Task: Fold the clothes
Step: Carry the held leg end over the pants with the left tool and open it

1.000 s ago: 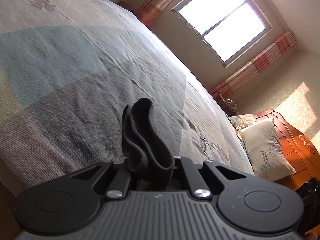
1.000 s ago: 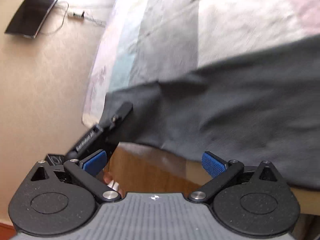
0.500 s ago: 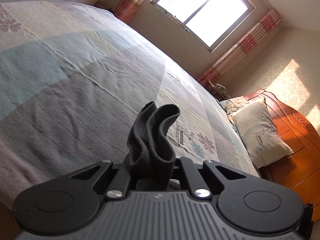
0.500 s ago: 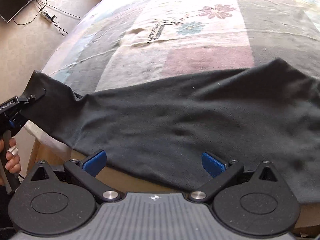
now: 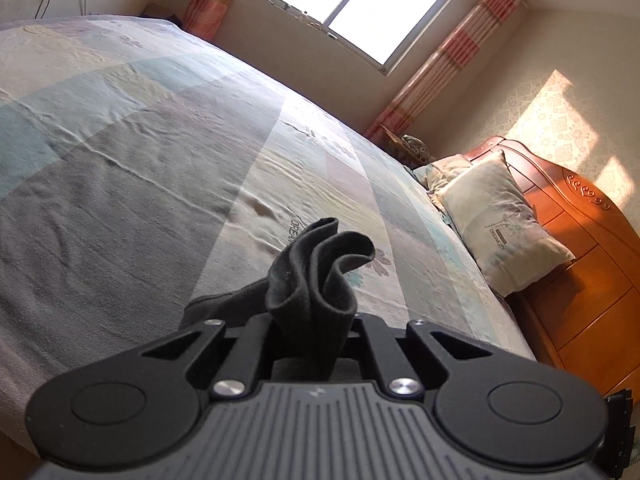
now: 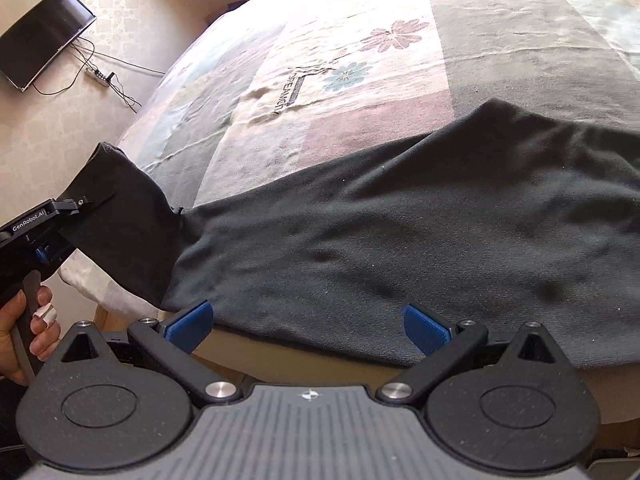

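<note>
A long black garment [image 6: 400,232] lies spread along the near edge of the bed [image 6: 360,12]. Its left end is lifted off the bed corner, pinched in my left gripper [image 6: 78,205], which a hand [image 6: 24,320] holds. In the left wrist view the left gripper [image 5: 310,328] is shut on that end, and the bunched black fabric [image 5: 320,276] sticks up between the jaws. My right gripper [image 6: 306,322] stands open just above the garment's near hem, with its blue pads [image 6: 188,322] wide apart and nothing between them.
The patchwork bedsheet [image 5: 140,160] stretches beyond the garment. A pillow [image 5: 496,220] leans on the wooden headboard [image 5: 580,240] at the right. A window [image 5: 360,4] with striped curtains is behind. A dark screen [image 6: 40,36] and cables [image 6: 108,76] sit by the wall left of the bed.
The left gripper has risen and shifted over the bed with the fabric end still pinched. The right gripper's view swung from the bed corner to the garment's middle; its jaws stayed open.
</note>
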`<state>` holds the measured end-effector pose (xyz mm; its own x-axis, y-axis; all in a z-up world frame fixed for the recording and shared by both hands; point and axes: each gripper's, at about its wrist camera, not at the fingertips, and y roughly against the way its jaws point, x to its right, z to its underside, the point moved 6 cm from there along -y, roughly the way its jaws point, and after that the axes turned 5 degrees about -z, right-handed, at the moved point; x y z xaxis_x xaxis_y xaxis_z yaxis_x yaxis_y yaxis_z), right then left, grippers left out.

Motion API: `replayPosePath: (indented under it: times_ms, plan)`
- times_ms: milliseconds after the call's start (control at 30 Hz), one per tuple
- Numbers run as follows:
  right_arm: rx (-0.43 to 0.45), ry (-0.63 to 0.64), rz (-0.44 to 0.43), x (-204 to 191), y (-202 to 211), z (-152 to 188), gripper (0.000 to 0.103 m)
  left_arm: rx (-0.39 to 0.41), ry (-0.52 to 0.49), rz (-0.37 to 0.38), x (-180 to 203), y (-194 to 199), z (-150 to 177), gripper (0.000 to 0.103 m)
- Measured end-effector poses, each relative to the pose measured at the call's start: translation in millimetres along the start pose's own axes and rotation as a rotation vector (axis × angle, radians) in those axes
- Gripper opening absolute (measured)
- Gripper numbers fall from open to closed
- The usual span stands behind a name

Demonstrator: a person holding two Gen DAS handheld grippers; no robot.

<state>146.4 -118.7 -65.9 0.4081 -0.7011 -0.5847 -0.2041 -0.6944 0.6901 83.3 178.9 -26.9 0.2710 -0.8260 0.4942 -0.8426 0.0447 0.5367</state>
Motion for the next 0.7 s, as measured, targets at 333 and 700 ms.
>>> replayPosePath:
  times_ms: [333, 700]
  plan:
    - [0.017, -0.031, -0.005, 12.7, 7.6, 1.3, 0.103, -0.099, -0.081, -0.014, 29.2, -37.5, 28.3, 0.004]
    - [0.006, -0.042, 0.004, 17.0, 3.1, 2.4, 0.103, -0.19, -0.133, -0.024, 32.3, -63.4, 59.9, 0.005]
